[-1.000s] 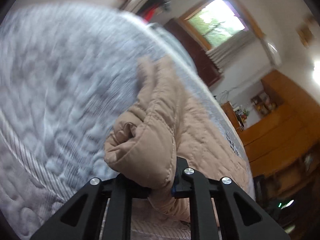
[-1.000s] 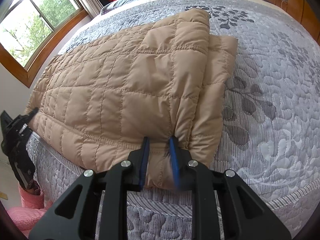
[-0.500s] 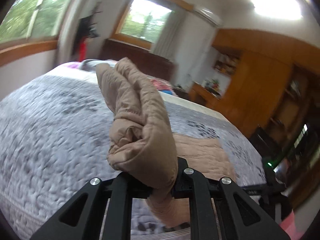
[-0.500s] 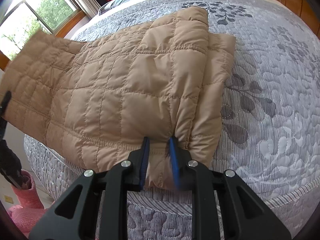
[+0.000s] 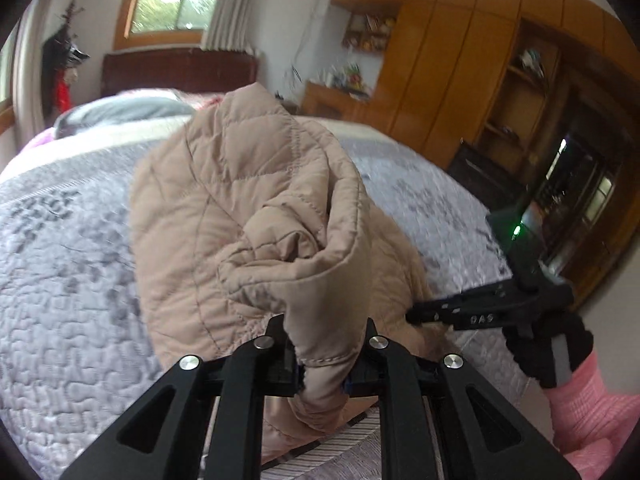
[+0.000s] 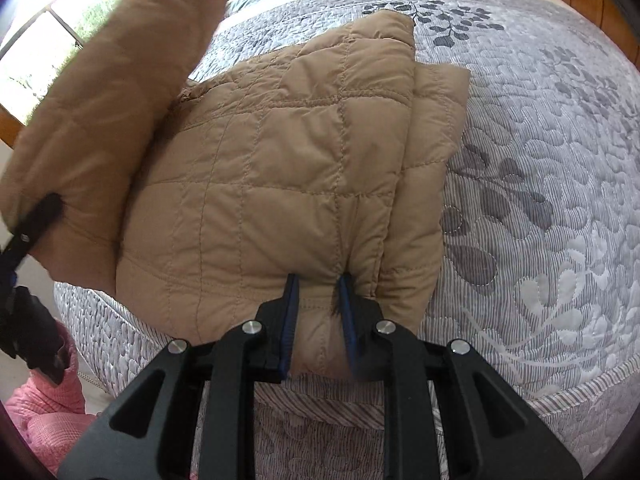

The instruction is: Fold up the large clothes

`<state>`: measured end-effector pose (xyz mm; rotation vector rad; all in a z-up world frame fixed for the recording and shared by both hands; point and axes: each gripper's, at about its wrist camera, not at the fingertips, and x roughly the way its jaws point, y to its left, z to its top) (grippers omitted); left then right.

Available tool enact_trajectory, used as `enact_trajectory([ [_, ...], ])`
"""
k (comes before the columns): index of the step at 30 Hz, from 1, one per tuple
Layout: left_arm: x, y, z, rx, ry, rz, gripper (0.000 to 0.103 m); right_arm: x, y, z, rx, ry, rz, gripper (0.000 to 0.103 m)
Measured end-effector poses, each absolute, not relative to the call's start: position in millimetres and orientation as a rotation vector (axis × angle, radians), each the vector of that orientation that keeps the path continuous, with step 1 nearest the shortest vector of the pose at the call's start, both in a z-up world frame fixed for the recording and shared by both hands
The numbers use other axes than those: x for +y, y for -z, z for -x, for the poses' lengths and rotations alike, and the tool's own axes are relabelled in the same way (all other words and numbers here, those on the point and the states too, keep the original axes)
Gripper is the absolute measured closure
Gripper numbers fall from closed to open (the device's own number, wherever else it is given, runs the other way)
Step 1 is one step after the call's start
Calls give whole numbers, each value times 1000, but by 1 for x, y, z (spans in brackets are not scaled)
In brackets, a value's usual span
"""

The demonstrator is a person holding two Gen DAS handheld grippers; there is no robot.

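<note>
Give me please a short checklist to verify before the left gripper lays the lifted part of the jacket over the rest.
1. Left gripper shut on the lifted hem of the tan quilted jacket: ok.
2. Right gripper shut on the near edge of the jacket, pinning it at the bed's edge: ok.
3. Lifted flap clear of the bed, hanging above the flat part: ok.
4. Flat part lies smooth on the grey bedspread: ok, only its far right edge shows stacked layers.
5. Lifted fabric not bunched: not ok, it is crumpled near the left gripper.
6. Underside of the flap free of tucked folds: cannot tell.
</note>
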<state>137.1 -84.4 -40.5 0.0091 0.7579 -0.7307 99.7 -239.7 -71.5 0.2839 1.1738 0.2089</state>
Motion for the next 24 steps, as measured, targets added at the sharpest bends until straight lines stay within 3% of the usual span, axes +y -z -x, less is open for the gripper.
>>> enact_trajectory([
  [8,-107,82,-154,887,782,-15,87,-240,72,-101,1175,-210,-285,84],
  [19,-102,102,-159,920,805,10,86,-238,73,-100,1180,-207,-280,83],
  [22,-96,91,-158,930,814,33,81,-238,72,-103,1188,-213,-277,81],
  [24,-94,81,-155,930,828,46,66,-237,70,-105,1196,-213,-271,79],
])
